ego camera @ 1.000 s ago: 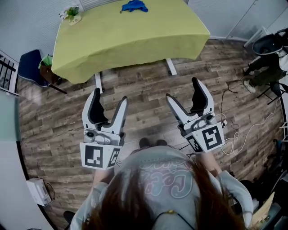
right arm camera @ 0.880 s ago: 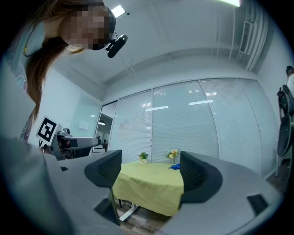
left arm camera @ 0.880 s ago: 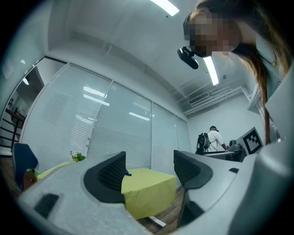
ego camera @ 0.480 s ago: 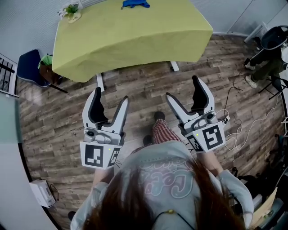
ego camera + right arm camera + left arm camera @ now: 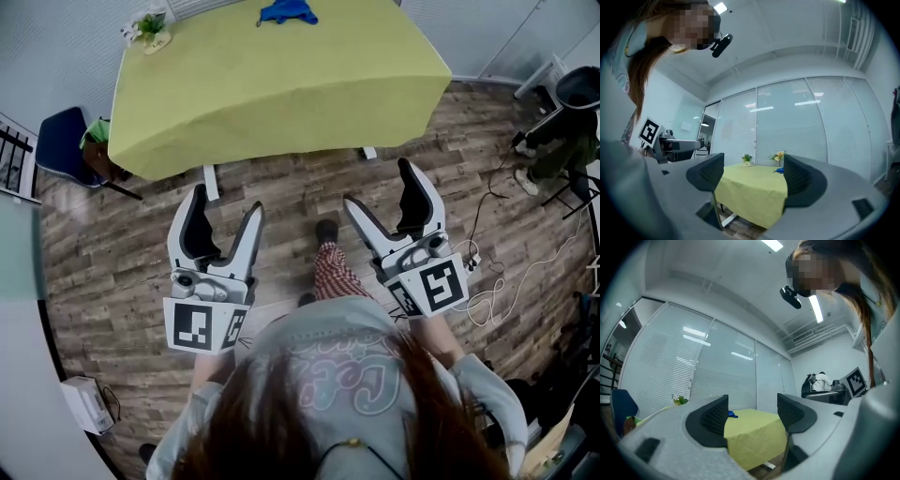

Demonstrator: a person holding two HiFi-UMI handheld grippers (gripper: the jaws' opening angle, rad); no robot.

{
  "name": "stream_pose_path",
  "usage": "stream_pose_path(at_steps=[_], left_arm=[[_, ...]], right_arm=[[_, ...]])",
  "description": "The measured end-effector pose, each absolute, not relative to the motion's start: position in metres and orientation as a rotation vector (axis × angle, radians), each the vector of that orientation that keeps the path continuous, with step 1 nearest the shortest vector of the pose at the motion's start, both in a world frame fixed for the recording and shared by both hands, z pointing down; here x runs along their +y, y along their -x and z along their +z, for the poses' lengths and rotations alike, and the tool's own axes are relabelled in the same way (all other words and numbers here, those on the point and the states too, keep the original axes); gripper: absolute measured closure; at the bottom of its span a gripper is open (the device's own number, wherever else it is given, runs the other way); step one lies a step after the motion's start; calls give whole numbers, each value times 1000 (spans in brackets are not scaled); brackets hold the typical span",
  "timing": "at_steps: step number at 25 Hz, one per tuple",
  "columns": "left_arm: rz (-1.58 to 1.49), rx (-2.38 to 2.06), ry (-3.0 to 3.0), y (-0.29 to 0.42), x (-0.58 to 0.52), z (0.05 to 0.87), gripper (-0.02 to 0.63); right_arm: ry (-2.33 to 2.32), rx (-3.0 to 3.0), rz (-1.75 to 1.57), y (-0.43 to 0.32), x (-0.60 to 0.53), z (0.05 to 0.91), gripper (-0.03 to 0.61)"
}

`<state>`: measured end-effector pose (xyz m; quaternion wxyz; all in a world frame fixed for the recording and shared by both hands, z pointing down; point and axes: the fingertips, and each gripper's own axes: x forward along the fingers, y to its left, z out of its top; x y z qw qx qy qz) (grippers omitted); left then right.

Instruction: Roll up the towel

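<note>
Red-checked trouser leg (image 5: 333, 272) newly stepped forward, blue towel (image 5: 287, 11) bunched at far edge of yellow-green counter (image 5: 272, 84), left gripper (image 5: 226, 202) and right gripper (image 5: 380, 185) both gaping, empty.

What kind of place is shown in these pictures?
Probably an office meeting room: it has glass partition walls with blinds, a cloth-covered table with small flower pots, and a wood-plank floor.

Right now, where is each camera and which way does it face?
Head view: on the person's head, facing steeply down; hair, shoulders, left gripper, right gripper show.
Left gripper view: rides that gripper, looking along open jaws at the table; hair above.
Right gripper view: likewise, hair above.
All share the table and towel.
</note>
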<state>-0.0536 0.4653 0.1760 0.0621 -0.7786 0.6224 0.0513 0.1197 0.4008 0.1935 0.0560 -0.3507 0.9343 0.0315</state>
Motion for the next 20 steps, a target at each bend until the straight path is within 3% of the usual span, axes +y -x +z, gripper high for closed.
stream_pose_path(at_steps=[20], left_arm=[[144, 1899, 2300, 64, 279, 168, 319]], right_arm=[[1015, 2841, 98, -114, 206, 189, 193]])
